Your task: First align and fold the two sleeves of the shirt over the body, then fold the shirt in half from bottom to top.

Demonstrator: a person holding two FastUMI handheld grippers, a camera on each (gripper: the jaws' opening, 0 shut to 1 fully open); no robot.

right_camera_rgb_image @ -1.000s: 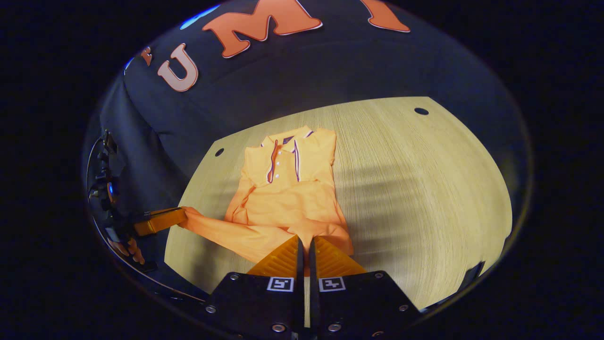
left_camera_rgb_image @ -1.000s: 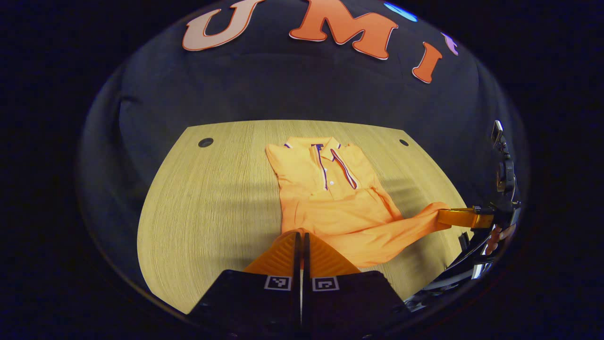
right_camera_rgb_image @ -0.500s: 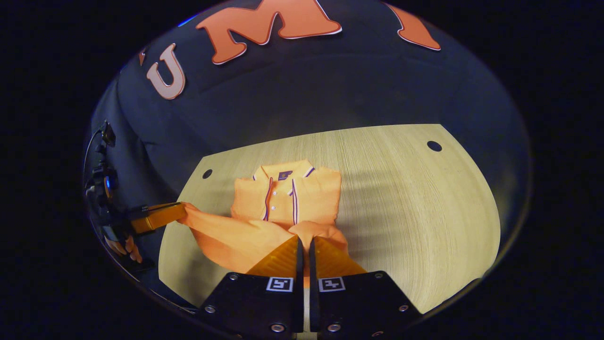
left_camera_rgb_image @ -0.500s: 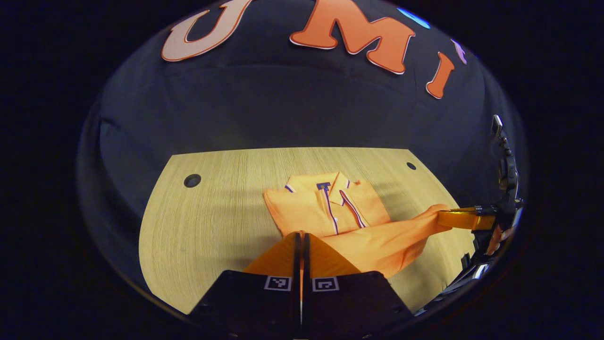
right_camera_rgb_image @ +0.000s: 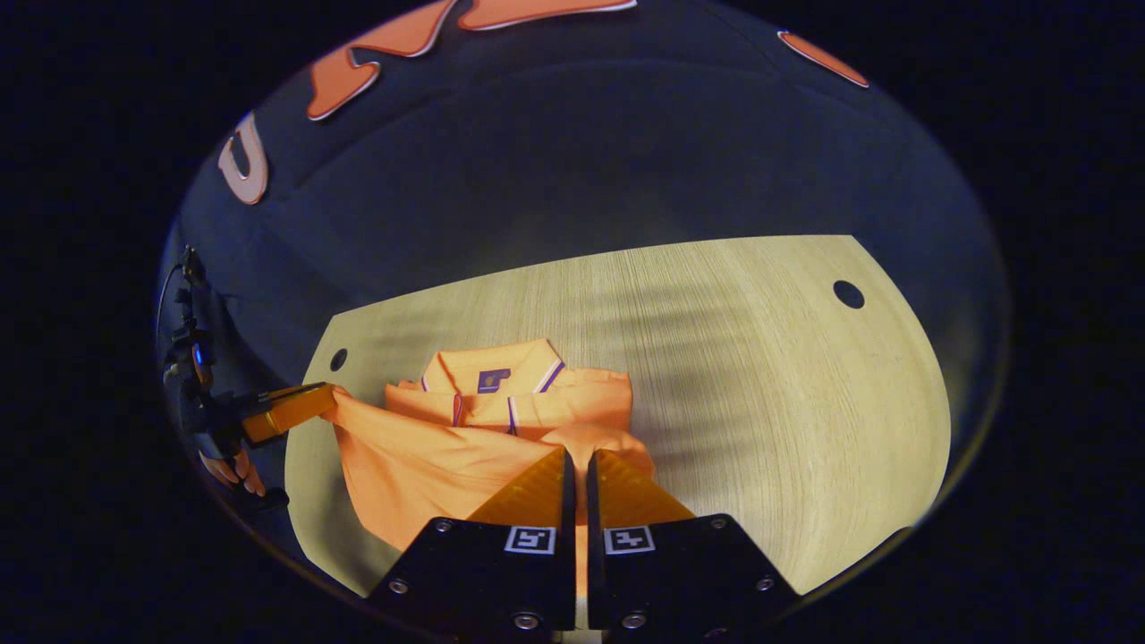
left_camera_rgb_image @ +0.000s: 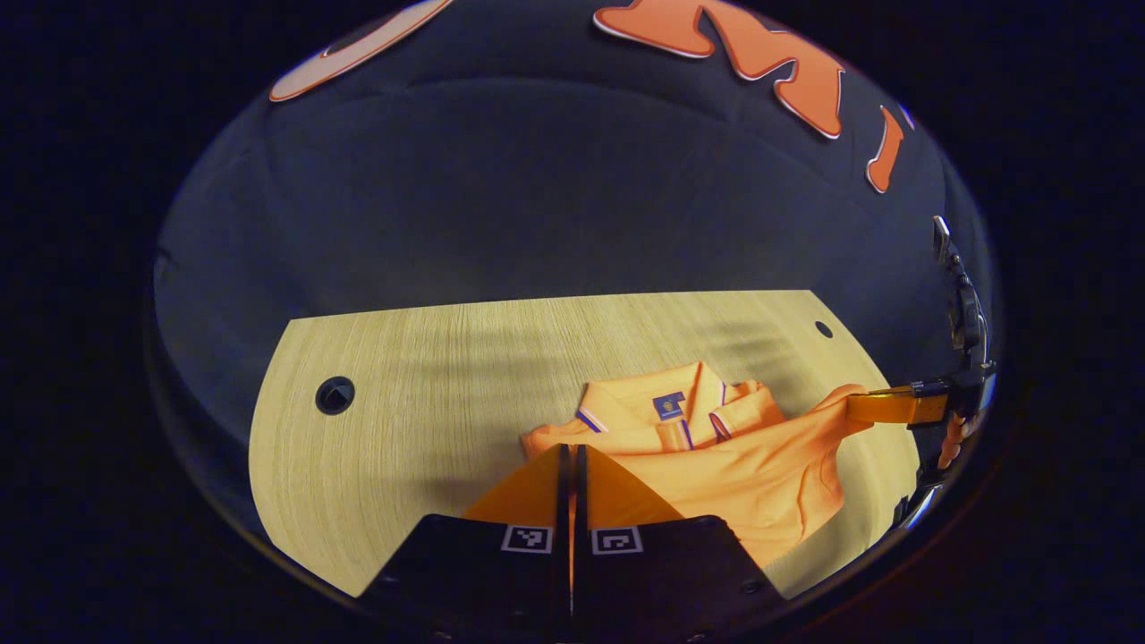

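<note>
Left gripper view: left gripper (left_camera_rgb_image: 571, 452) at the bottom, fingers pressed together on the shirt's (left_camera_rgb_image: 751, 465) bottom hem, cloth pinched between them. Shirt is orange, lying on the wooden table (left_camera_rgb_image: 402, 385), hem lifted and carried up over the body so the fold nearly reaches the collar (left_camera_rgb_image: 666, 407). Farther right, the right gripper (left_camera_rgb_image: 854, 409) holds the other hem corner, a hand (left_camera_rgb_image: 950, 438) behind it. Right gripper view: right gripper (right_camera_rgb_image: 577, 456) closed on the shirt (right_camera_rgb_image: 420, 456) hem at the bottom, cloth clamped between both fingers. Beyond, collar (right_camera_rgb_image: 487, 376) with striped trim faces up. Far left, left gripper (right_camera_rgb_image: 326, 394) grips the hem, cloth taut between grippers. Round hole (right_camera_rgb_image: 848, 293) in the table (right_camera_rgb_image: 760, 402) far right.
</note>
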